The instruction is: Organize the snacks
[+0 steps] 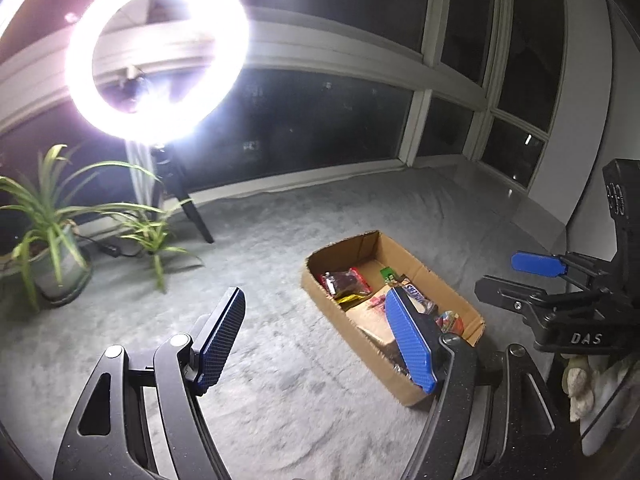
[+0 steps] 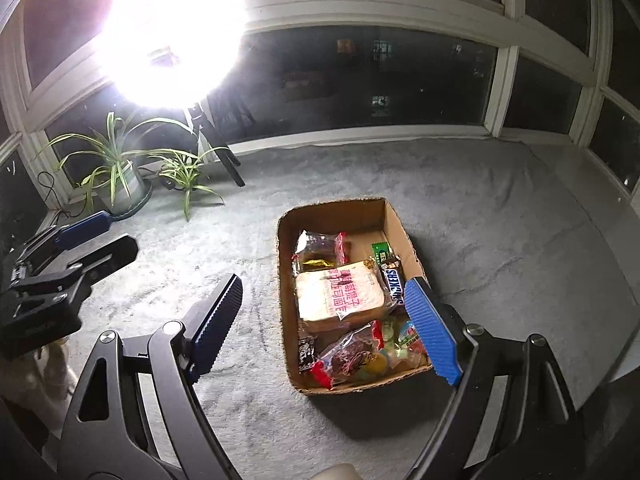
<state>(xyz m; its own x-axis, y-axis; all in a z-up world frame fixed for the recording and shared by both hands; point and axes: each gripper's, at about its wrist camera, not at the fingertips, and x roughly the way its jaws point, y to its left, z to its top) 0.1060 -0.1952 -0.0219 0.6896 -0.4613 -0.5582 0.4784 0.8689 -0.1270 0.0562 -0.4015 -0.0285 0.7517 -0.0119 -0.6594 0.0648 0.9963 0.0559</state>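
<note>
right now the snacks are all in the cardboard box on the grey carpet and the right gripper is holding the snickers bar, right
Not quite: the right gripper is open and holds nothing. The right wrist view shows the Snickers bar lying in the cardboard box with the other snacks, on the grey carpet.

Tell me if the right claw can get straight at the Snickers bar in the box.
Probably yes. The right claw is open and empty, the cardboard box has no lid, and the Snickers bar lies on top beside the bread packet, nothing covering it.
</note>
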